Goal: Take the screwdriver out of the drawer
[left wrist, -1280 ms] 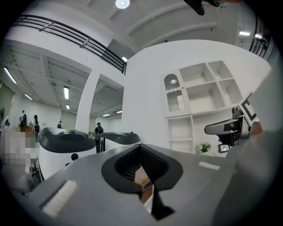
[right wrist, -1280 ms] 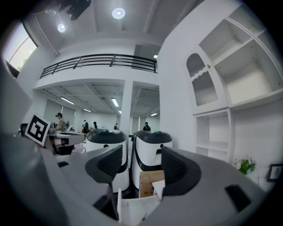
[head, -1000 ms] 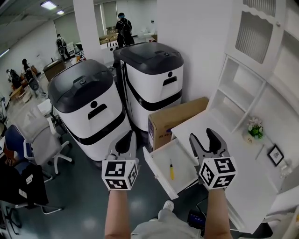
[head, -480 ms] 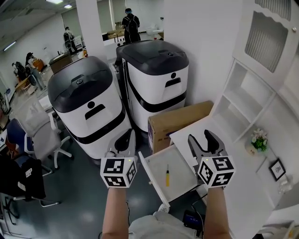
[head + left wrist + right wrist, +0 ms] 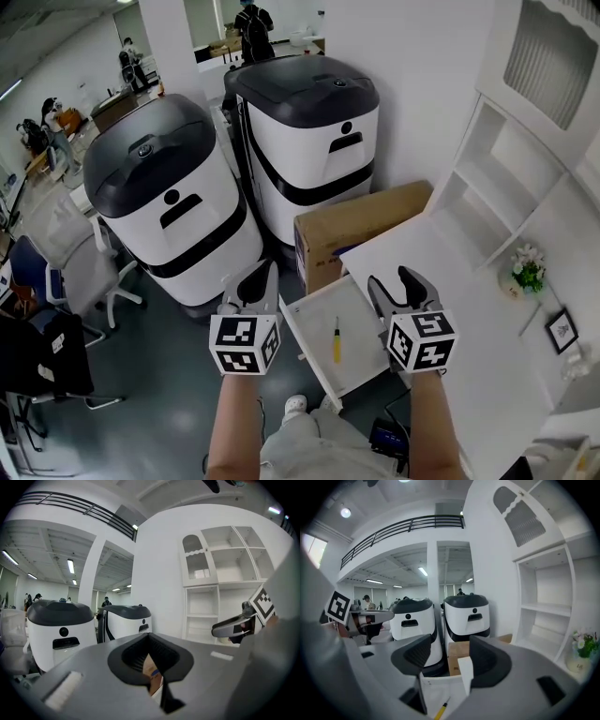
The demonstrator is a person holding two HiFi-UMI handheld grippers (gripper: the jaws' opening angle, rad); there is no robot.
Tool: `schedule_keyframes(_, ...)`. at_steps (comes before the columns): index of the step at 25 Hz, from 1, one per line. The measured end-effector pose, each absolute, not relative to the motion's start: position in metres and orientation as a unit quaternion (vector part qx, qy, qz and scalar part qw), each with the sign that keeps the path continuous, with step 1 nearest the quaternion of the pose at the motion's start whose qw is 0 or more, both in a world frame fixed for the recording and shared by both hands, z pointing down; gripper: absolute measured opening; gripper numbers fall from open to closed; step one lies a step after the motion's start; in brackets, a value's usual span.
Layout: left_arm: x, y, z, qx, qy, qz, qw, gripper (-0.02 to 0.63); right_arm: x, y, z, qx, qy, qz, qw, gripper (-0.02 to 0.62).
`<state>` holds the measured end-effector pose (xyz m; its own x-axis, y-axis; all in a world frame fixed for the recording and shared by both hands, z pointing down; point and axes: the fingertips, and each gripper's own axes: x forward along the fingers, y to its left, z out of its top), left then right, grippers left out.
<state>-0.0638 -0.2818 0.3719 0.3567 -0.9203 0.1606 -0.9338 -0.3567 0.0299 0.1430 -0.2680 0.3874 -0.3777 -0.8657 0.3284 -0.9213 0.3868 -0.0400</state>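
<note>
A screwdriver [image 5: 337,340] with a yellow handle lies in the open white drawer [image 5: 359,314], which is pulled out from the white desk [image 5: 469,309]. My right gripper [image 5: 397,289] hovers open just right of the drawer, over its corner, with nothing between its fingers. My left gripper [image 5: 255,284] is shut and empty, held left of the drawer above the floor. In the right gripper view the screwdriver [image 5: 440,709] shows low between the open jaws of the right gripper [image 5: 445,656], inside the drawer [image 5: 433,693]. The left gripper [image 5: 150,660] points past the drawer toward a cardboard box [image 5: 151,670].
A cardboard box [image 5: 361,230] stands behind the drawer. Two large white-and-black machines [image 5: 173,202] [image 5: 314,131] fill the floor at the back left. A grey office chair [image 5: 80,253] is at the left. White shelving [image 5: 525,178] and a small flower pot [image 5: 528,272] sit on the right.
The head view has shifted a little, so the drawer sits nearer the middle. Both grippers keep their places on either side of the drawer, and their jaws have not changed.
</note>
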Motion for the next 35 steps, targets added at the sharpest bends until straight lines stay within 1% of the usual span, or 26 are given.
schedule_keyframes(12,-0.067,-0.283,0.445,0.825,-0.544,0.096,0.120,0.009,0.134,-0.257,0.481,0.545,-0.797,0.191,0.178,0.252)
schedule_keyframes(19,-0.071,-0.284,0.474,0.823,-0.537,0.114,0.142,0.009,0.130,-0.255,0.519,0.542,-0.787,0.220,0.196,0.252)
schedule_keyframes(28,-0.083,-0.274,0.523,0.816,-0.533,0.136,0.177,0.009,0.116,-0.248,0.584,0.524,-0.775,0.265,0.232,0.252)
schedule_keyframes(35,-0.086,-0.275,0.545,0.816,-0.525,0.146,0.193,0.009,0.104,-0.248,0.632,0.507,-0.763,0.302,0.264,0.250)
